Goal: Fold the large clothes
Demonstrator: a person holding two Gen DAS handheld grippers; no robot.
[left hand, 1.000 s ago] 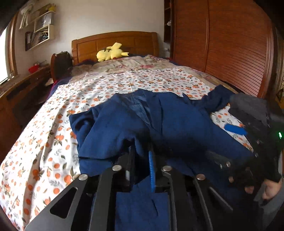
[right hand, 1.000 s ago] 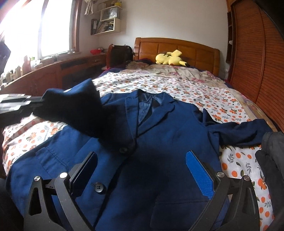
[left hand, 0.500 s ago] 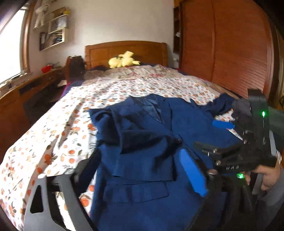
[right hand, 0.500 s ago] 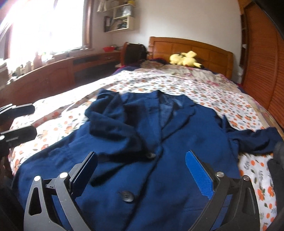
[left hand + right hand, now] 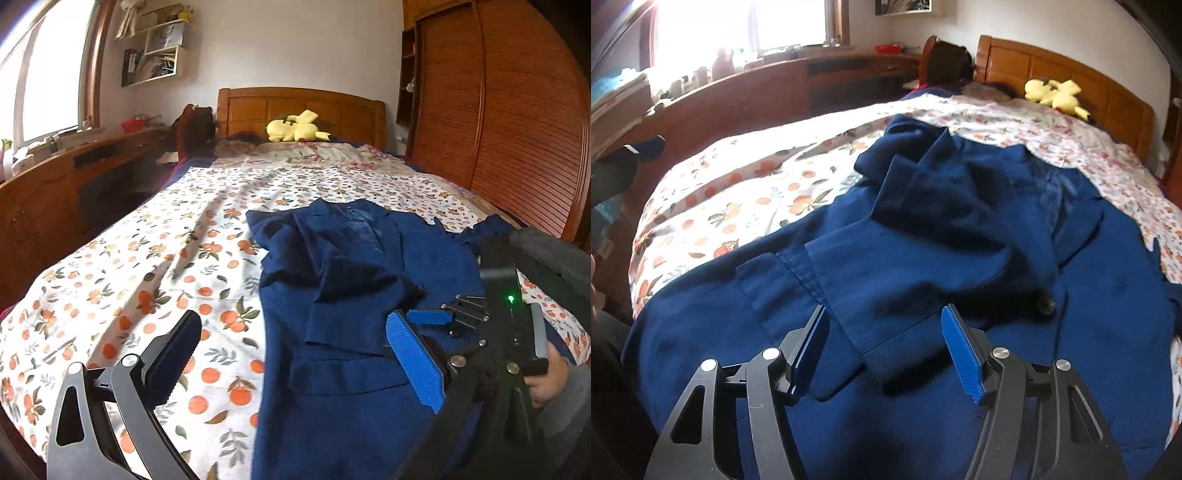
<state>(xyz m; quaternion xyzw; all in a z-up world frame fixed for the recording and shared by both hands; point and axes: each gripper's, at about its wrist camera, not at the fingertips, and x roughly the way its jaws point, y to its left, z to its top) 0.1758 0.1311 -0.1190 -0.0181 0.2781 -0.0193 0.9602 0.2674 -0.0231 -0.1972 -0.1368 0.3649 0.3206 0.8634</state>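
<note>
2 grippers gape empty: left gripper, right gripper. Ahead, the soft, heavy jacket looks best pinched at the sleeve cuff.

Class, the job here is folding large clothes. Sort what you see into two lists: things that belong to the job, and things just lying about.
Belongs to the job:
- blue jacket
- left hand-held gripper, open
- right hand-held gripper, open
- floral bedspread, the work surface

Just lying about:
- yellow plush toy
- dark backpack
- red bowl
</note>
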